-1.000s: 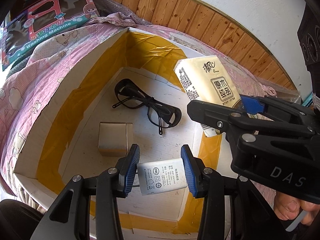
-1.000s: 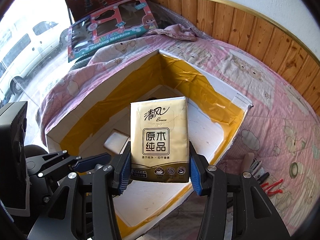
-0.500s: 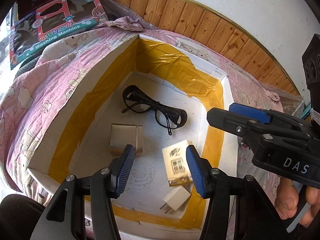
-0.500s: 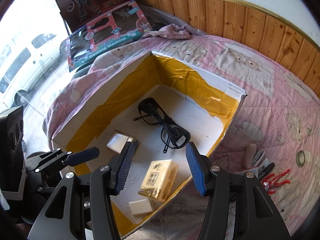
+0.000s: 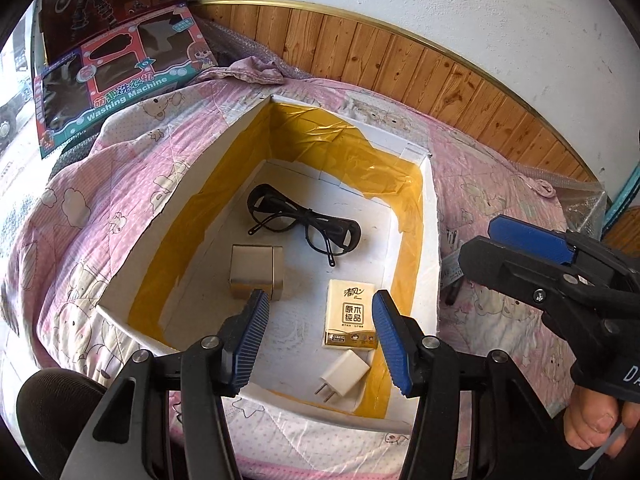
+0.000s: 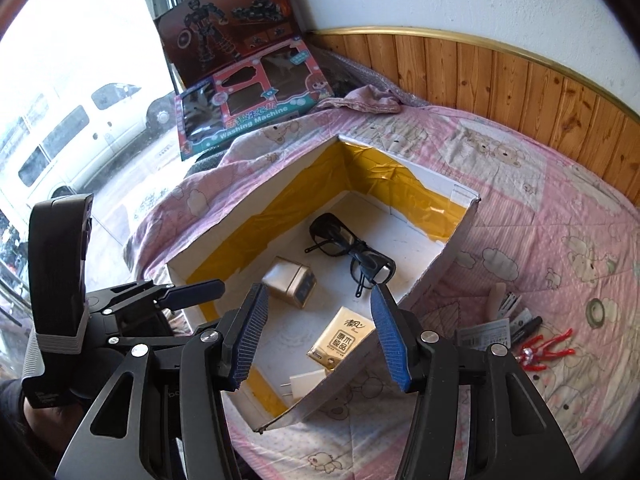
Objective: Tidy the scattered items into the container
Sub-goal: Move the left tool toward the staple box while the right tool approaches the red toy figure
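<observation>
A white box (image 5: 429, 216) lined with yellow tape sits on the pink quilt. Inside it lie black glasses (image 5: 304, 222), a small metallic tin (image 5: 256, 270), a tan tissue pack (image 5: 352, 314) and a white plug adapter (image 5: 344, 374). My left gripper (image 5: 318, 334) hovers open above the box's near end, holding nothing. My right gripper (image 6: 316, 332) is also open and empty, raised over the box's near right wall; it shows in the left wrist view too. The right wrist view shows the glasses (image 6: 352, 256), tin (image 6: 294, 284), tissue pack (image 6: 340, 336) and part of the adapter (image 6: 308, 384).
Right of the box on the quilt (image 6: 540, 208) lie a red figure (image 6: 540, 348), a black marker (image 6: 528, 326), a small pale stick and a packet. Toy boxes (image 6: 248, 108) lean at the back left. A wood-panelled wall (image 5: 400, 60) borders the bed.
A second ago the left gripper held the adapter and the right held the tissue pack. Both were let go into the box, and both grippers have lifted back, open.
</observation>
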Available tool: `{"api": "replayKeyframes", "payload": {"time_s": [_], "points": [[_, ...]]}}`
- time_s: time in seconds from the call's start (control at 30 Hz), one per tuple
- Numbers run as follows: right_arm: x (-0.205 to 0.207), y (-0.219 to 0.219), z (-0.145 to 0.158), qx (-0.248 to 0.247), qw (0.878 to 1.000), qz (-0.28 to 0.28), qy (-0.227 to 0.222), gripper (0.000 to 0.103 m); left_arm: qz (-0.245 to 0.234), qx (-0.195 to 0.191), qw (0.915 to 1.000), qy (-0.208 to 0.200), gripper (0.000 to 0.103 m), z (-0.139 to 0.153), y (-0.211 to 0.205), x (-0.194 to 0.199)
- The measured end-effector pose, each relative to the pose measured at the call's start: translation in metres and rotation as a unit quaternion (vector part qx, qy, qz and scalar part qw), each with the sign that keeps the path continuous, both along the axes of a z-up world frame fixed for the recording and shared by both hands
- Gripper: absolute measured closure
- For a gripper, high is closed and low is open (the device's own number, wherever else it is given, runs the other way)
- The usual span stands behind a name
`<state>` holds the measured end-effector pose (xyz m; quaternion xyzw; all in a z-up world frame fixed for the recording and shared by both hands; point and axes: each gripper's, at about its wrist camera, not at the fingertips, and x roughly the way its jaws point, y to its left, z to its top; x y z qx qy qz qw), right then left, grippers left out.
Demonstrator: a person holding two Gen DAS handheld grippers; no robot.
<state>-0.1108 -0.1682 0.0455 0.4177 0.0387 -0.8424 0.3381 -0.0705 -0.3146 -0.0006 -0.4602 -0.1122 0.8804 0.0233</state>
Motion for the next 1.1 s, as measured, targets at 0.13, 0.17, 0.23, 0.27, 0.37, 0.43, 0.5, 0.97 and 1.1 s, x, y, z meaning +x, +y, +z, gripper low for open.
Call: {"api": "replayKeyframes", "payload": {"time_s": [0.13,0.17,0.23,0.27,0.37,0.43,0.5,0.97,1.1], "points": [[0.014,0.019,0.004,-0.021,1.000,-0.009,0.001,0.046,-0.008,-0.006,0.9999,0.008,0.048,0.009,0.011,0.011],[0.018,0.024,0.005,-0.027,1.000,-0.011,0.001,0.046,-0.010,-0.007,0.9999,0.010,0.048,0.011,0.015,0.014],[0.024,0.033,0.006,-0.038,0.999,-0.014,0.002,0.046,-0.015,-0.006,0.9998,0.014,0.048,0.015,0.020,0.019],[0.028,0.039,0.008,-0.043,0.999,-0.016,0.002,0.046,-0.017,-0.003,0.9997,0.017,0.048,0.017,0.023,0.021],[0.039,0.054,0.011,-0.057,0.998,-0.022,0.005,0.046,-0.023,0.006,0.9993,0.030,0.048,0.023,0.032,0.028],[0.045,0.066,0.013,-0.066,0.997,-0.028,0.007,0.046,-0.030,0.008,0.9989,0.036,0.048,0.027,0.041,0.032],[0.050,0.079,0.015,-0.074,0.997,-0.035,0.008,0.046,-0.043,0.007,0.9982,0.041,0.048,0.031,0.052,0.035],[0.062,0.179,-0.005,-0.102,0.986,-0.135,-0.013,0.046,-0.130,0.000,0.9907,0.040,0.048,0.031,0.135,0.043],[0.058,0.201,-0.023,-0.090,0.982,-0.162,-0.028,0.046,-0.148,-0.001,0.9885,0.028,0.048,0.019,0.157,0.036]]}}
